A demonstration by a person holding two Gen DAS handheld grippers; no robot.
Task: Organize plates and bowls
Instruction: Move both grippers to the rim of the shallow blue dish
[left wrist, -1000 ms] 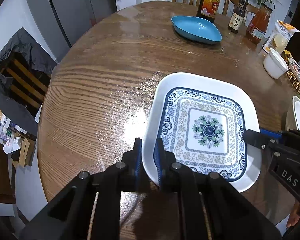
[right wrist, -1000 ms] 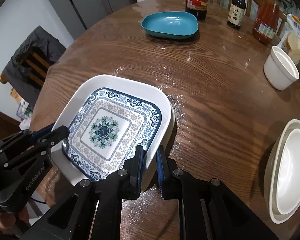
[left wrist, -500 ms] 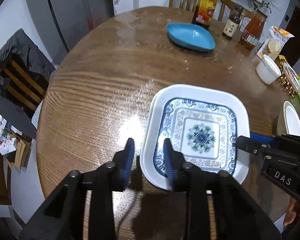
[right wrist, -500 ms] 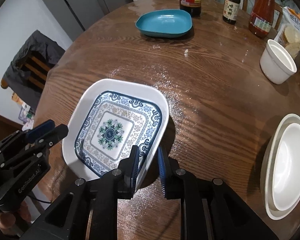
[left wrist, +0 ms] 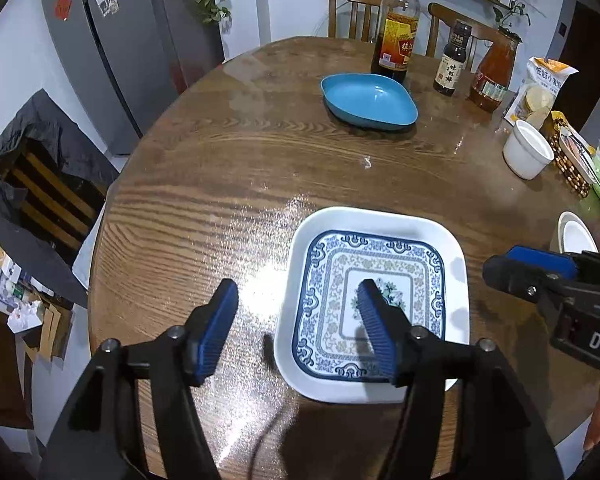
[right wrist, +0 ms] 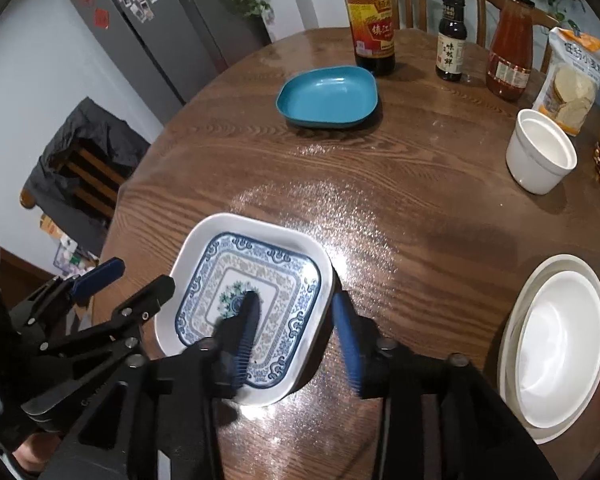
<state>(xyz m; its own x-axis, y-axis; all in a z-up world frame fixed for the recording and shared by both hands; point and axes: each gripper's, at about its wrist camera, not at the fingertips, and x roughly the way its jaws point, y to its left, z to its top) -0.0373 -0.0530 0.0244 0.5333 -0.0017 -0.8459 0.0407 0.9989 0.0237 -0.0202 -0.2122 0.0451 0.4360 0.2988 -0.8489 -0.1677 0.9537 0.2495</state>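
A square white plate with a blue pattern (left wrist: 380, 280) lies flat on the round wooden table (left wrist: 240, 168) near its front edge; it also shows in the right wrist view (right wrist: 268, 280). My left gripper (left wrist: 298, 292) is open above the plate's left edge, holding nothing. My right gripper (right wrist: 296, 306) is open above the plate's right edge, holding nothing. A blue dish (left wrist: 368, 100) (right wrist: 328, 96) sits at the far side. A white bowl stacked on a white plate (right wrist: 560, 344) sits at the right. A small white cup-shaped bowl (right wrist: 540, 156) stands further back right.
Three sauce bottles (right wrist: 372, 32) and a snack bag (right wrist: 576, 80) stand along the far edge. Chairs (left wrist: 360, 8) stand behind the table, another draped with dark cloth (left wrist: 40, 184) at the left. A grey fridge (left wrist: 112, 40) stands at the back left.
Both grippers were shut on the patterned plate's edges. They have opened, let it go and pulled back and up. The plate now rests on the table.
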